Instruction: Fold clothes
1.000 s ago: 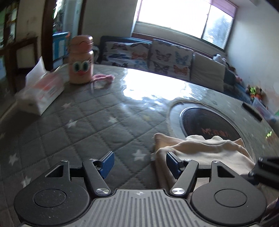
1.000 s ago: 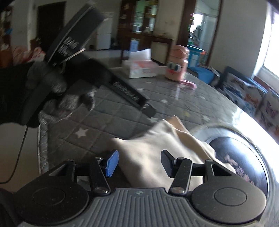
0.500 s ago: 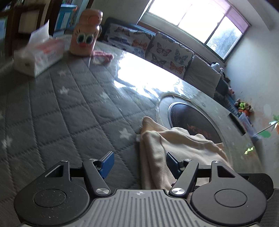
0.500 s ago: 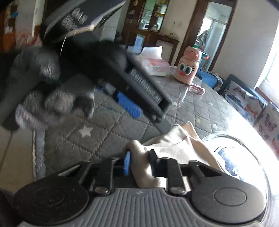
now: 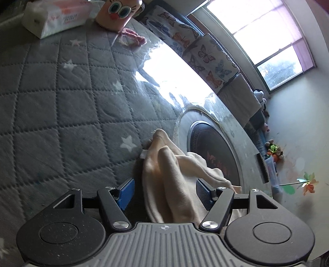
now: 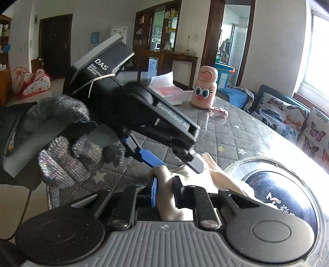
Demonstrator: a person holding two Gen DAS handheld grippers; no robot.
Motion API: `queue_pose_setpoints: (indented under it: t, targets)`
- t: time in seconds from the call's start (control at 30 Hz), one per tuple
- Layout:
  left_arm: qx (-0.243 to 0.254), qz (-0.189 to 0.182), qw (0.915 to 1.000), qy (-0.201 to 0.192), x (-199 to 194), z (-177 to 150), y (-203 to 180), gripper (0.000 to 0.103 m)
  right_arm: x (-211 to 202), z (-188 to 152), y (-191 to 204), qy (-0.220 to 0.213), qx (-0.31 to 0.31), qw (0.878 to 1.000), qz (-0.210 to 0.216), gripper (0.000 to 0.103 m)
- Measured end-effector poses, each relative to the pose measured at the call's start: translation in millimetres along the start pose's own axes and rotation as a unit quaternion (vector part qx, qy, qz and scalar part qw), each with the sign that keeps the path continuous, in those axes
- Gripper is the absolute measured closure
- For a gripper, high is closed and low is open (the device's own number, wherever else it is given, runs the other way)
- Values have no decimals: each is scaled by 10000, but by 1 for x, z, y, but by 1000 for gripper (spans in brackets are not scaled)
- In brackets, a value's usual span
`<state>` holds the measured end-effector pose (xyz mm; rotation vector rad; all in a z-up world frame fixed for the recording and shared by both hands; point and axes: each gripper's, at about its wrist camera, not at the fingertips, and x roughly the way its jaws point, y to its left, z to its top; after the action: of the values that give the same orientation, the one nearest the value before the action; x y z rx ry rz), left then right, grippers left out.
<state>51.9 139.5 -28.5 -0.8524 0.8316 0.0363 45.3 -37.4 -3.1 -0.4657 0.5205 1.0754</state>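
Note:
A cream garment (image 5: pixel 174 176) lies bunched on the grey quilted table cover (image 5: pixel 61 98), partly over a round dark inset (image 5: pixel 213 152). My left gripper (image 5: pixel 164 191) is open, its blue pads on either side of a raised fold of the cloth. In the right wrist view my right gripper (image 6: pixel 165 192) is shut on an edge of the cream garment (image 6: pixel 222 178). The left gripper, held by a gloved hand (image 6: pixel 67 143), hangs just above and in front of it, with its fingertips (image 6: pixel 195 162) down at the cloth.
A tissue box (image 5: pixel 55 17), a pink bottle with a cartoon face (image 6: pixel 204 89) and a pink strap (image 5: pixel 133 38) sit at the table's far end. A sofa with butterfly cushions (image 5: pixel 205 55) runs behind the table under a window.
The right gripper closed on the garment's edge. The left gripper tilted down and moved over the cloth, so a fold now stands between its open fingers.

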Motion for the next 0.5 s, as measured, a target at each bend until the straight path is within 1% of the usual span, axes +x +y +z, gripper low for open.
queue_pose_setpoints:
  t: [0.17,0.2,0.23,0.27,0.3,0.33,0.37,0.4,0.47,0.5]
  targets:
    - [-112,-50,9998,132,6,-1,-3,37,0,1,-4,-87,41,10000,24,88]
    - [-144,-59,9998,148,7,-1,-2,42,-1,1,-4,-104,56,9999,31,89]
    - [-174,-58,9997,157,7,-1,-1,45,-1,1,-4,-111,62,9999,38,89]
    - [-204,-53,9996,164,8,-2,0,52,-2,1,-4,-118,68,9999,45,89]
    - [-244,-57,9995,176,9,-2,1,62,-3,0,-4,-126,67,9999,46,89]
    - [-289,-65,9994,191,10,-2,2,67,-3,-1,-4,-125,69,9999,55,89]
    - [-320,-71,9993,192,10,-3,3,75,-4,-1,-4,-116,86,9999,68,89]
    - [-344,-75,9992,187,10,-3,5,80,-4,-2,-4,-107,104,9999,81,89]
    - [-365,-67,9992,165,10,-3,6,86,-5,-3,-5,-83,154,9998,111,87]
    - [-340,-47,9993,149,10,-4,6,86,-8,-4,-5,-90,189,9997,120,87]
